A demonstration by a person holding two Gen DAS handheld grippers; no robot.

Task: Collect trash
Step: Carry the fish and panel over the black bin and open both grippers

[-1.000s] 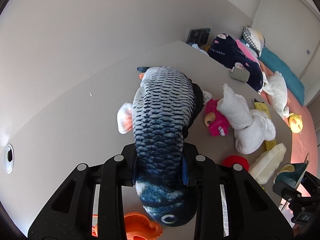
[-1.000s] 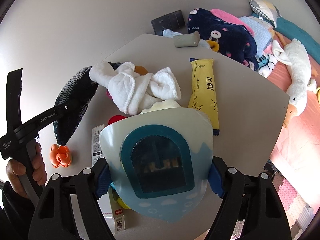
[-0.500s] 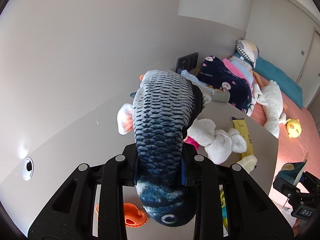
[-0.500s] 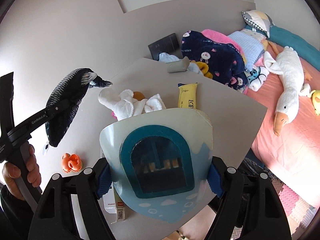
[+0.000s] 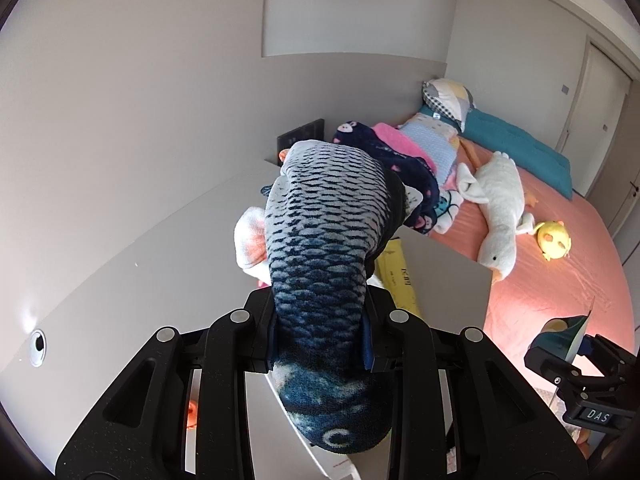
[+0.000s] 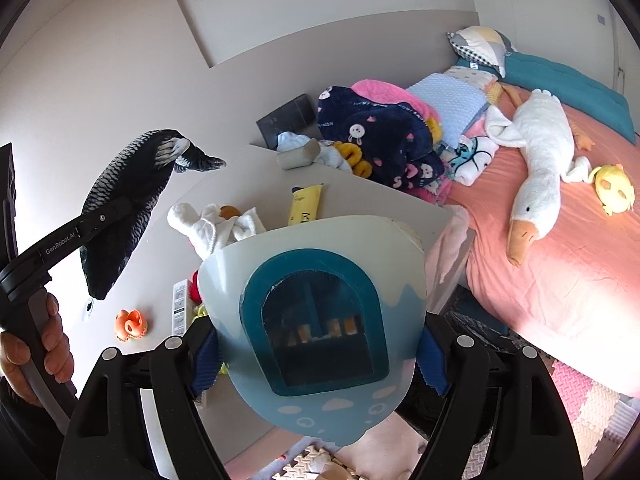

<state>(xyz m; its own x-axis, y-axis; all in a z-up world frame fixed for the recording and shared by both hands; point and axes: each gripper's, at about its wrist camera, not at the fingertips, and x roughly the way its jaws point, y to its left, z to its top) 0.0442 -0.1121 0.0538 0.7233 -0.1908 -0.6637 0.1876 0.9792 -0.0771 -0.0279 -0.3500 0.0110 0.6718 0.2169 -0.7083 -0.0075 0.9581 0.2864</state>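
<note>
My left gripper (image 5: 320, 336) is shut on a blue-and-white scaled fish plush (image 5: 324, 220), gripped around its body with the tail pointing away. In the right wrist view that fish plush (image 6: 120, 208) hangs in the air at the left, above the table, in the left gripper (image 6: 104, 216) held by a hand (image 6: 40, 360). A pale blue carton with a dark teal arch window (image 6: 316, 264) sits between the blue pads of my right gripper (image 6: 316, 360). Its jaws are opening slightly, and the pads still touch the carton's sides.
On the grey table (image 6: 360, 192) lie a yellow packet (image 6: 304, 208), a white towel toy (image 6: 216, 228), an orange toy (image 6: 130, 322) and a cardboard tube (image 6: 300, 156). A pink bed with a goose plush (image 6: 536, 168) lies right. Foam mats (image 6: 580, 400) cover the floor.
Both grippers have risen and drawn back from the table with their loads. The table items look smaller and more of the bed shows.
</note>
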